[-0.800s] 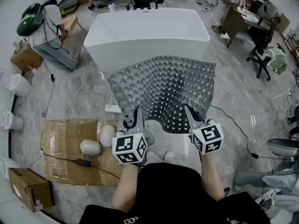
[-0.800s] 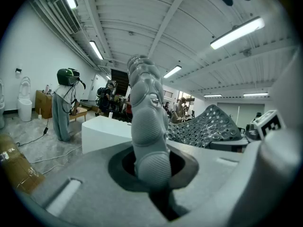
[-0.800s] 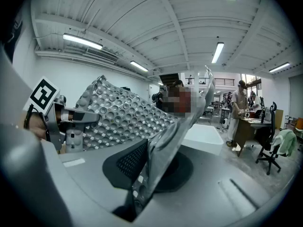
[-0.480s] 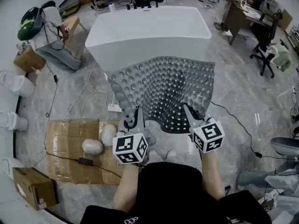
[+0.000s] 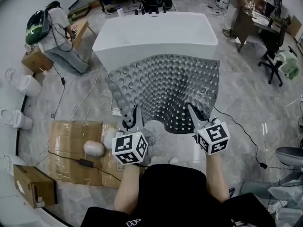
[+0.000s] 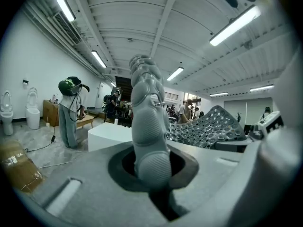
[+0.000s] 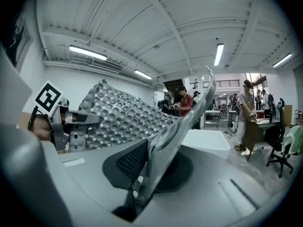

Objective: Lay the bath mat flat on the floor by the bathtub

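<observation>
A grey bath mat (image 5: 165, 89) studded with suction cups hangs in the air between my two grippers, sagging in the middle, its far edge against the front of the white bathtub (image 5: 156, 30). My left gripper (image 5: 134, 122) is shut on the mat's near left corner. That corner fills the left gripper view as a rolled grey edge (image 6: 149, 126) between the jaws. My right gripper (image 5: 196, 115) is shut on the near right corner, whose thin edge (image 7: 165, 141) runs up from the jaws. The right gripper view also shows the left gripper (image 7: 61, 122) and the bathtub (image 7: 208, 141).
A flattened cardboard sheet (image 5: 71, 145) with two white bundles (image 5: 93, 148) lies on the marble floor to the left, crossed by cables. A cardboard box (image 5: 33, 186) sits lower left. A person (image 5: 52, 22) stands at upper left; a desk (image 5: 251, 22) and office chair (image 5: 277, 56) at right.
Both grippers keep their hold on the mat's corners. The mat's far edge has come slightly closer to the tub, and the head view has shifted a little.
</observation>
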A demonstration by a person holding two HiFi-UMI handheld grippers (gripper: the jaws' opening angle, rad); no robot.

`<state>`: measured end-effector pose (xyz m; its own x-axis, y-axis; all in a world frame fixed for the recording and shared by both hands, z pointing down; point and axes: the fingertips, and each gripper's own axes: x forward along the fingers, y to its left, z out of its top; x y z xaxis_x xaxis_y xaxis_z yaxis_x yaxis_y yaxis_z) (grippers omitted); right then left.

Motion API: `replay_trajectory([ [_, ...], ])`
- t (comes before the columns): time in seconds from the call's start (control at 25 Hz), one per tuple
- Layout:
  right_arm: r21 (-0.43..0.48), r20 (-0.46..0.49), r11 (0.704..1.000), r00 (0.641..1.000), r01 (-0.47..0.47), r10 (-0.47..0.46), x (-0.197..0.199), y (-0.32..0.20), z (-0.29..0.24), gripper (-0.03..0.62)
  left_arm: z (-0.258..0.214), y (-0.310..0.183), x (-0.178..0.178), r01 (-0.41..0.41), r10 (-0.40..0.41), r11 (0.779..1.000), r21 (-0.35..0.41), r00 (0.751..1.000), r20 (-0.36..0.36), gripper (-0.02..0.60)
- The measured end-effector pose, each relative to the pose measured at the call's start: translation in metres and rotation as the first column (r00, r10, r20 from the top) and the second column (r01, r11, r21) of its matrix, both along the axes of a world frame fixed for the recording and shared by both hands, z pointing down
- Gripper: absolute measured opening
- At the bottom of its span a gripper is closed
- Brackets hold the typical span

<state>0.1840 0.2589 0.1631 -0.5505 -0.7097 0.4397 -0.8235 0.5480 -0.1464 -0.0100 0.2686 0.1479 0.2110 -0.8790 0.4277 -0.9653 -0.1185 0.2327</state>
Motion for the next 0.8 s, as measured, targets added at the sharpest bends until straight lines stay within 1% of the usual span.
replay_trajectory([
  [0.12,0.011,0.004,1.000,1.000,0.010,-0.010,0.007,-0.001,-0.001,0.032,-0.004,-0.001,0.007,0.008,-0.008,1.000,0.016,1.000,0.002,0.029],
  [0.28,0.021,0.007,1.000,1.000,-0.001,0.001,0.016,-0.004,-0.004,0.032,-0.003,-0.003,0.014,-0.003,0.003,1.000,0.014,1.000,-0.001,0.029],
  [0.52,0.054,0.003,0.999,1.000,0.003,-0.003,0.028,-0.016,-0.013,0.032,-0.013,-0.010,0.027,-0.004,0.004,0.999,0.045,1.000,0.001,0.029],
  [0.8,0.080,0.004,0.997,1.000,0.009,-0.010,0.022,-0.029,-0.012,0.032,-0.007,-0.027,0.017,-0.002,0.002,0.999,0.054,1.000,-0.002,0.029],
])
